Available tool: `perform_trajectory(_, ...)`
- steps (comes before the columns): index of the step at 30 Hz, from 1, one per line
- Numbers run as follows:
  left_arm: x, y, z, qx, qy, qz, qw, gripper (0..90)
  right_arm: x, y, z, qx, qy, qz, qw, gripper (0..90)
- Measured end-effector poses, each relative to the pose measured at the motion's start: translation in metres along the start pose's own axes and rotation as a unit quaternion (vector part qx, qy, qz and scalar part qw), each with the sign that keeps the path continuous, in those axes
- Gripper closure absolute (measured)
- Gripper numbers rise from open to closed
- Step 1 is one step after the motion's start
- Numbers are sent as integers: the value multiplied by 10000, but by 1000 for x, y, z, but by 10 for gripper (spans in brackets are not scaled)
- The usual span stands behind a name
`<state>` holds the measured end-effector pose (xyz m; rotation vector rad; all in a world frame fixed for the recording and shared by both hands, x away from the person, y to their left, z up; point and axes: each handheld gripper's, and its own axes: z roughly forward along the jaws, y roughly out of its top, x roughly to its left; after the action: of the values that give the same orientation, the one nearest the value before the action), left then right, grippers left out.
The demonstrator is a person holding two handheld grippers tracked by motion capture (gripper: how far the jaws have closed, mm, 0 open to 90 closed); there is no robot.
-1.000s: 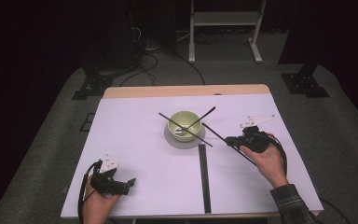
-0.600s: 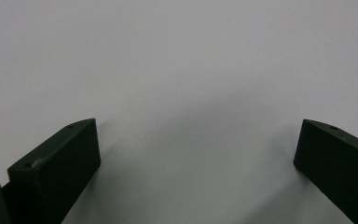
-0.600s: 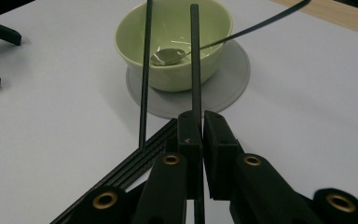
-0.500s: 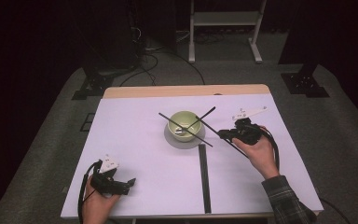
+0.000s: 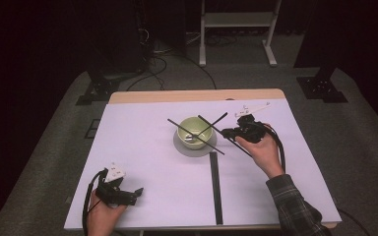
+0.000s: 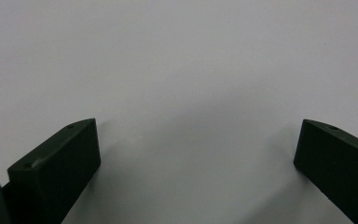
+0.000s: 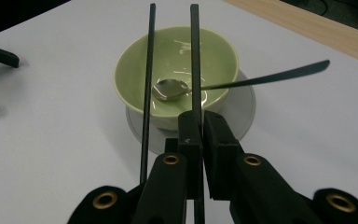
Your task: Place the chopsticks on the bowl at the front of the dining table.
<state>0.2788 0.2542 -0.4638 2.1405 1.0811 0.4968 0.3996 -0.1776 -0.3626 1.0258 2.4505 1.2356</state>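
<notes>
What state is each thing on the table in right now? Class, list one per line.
Green bowl: upright on a grey saucer.
Spoon: bowl end inside the green bowl, handle over the rim.
Held chopstick: clamped in the right tool, over the bowl.
Second chopstick: lying across the bowl's rim.
Left tool: open, holding nothing.

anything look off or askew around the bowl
Nothing spilled or broken. The two thin black chopsticks sit unevenly: the right gripper clamps one chopstick, while the other chopstick lies loose across the pale green ceramic bowl. A metal spoon leans on its rim.
</notes>
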Motion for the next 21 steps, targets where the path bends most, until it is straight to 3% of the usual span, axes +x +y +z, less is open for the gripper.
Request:
perform_trajectory(12, 0, 0, 0, -5, 3, -3, 10000, 0, 1, 22, 22, 42, 43, 14, 10000, 857)
perform_trajectory(21, 0, 0, 0, -5, -2, -16, 10000, 0, -2, 26, 39, 88, 69, 74, 9999, 856)
